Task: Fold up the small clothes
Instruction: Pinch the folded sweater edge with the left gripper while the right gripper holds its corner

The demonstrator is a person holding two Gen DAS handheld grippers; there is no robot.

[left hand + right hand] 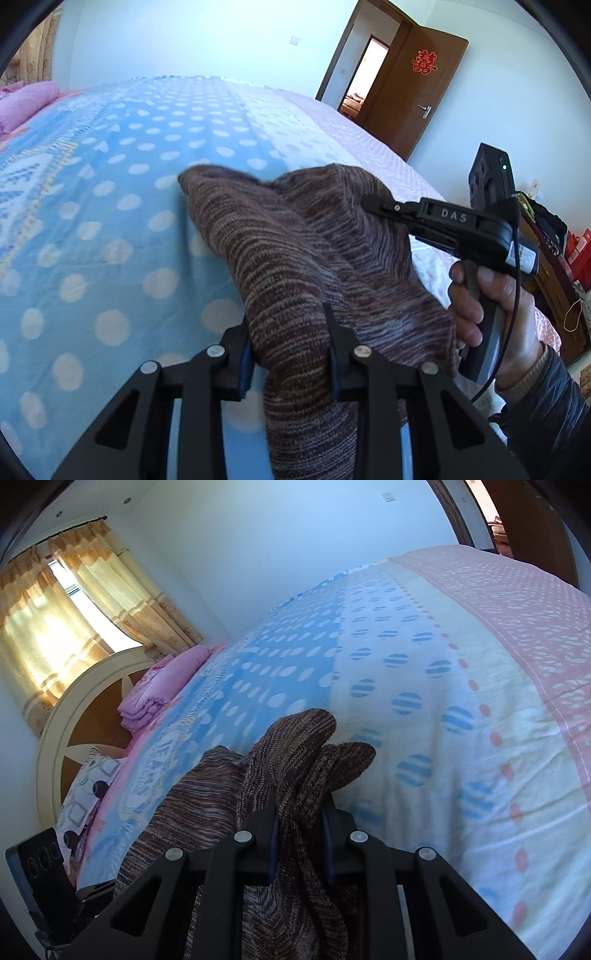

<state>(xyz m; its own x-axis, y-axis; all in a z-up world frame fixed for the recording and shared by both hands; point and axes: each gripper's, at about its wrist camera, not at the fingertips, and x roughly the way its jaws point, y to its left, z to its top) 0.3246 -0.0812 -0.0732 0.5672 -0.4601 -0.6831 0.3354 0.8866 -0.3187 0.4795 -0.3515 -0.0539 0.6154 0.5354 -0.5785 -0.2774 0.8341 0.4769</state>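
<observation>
- Holding brown knit garment above bedspread; left gripper jaws clamped on one bunched edge.
- Right gripper jaws clamped on another bunch; cloth spills ahead of both.
- Suggest pulling grippers apart, laying flat before folding.

Black tool, silver screws, "DAS" lettering.
</observation>
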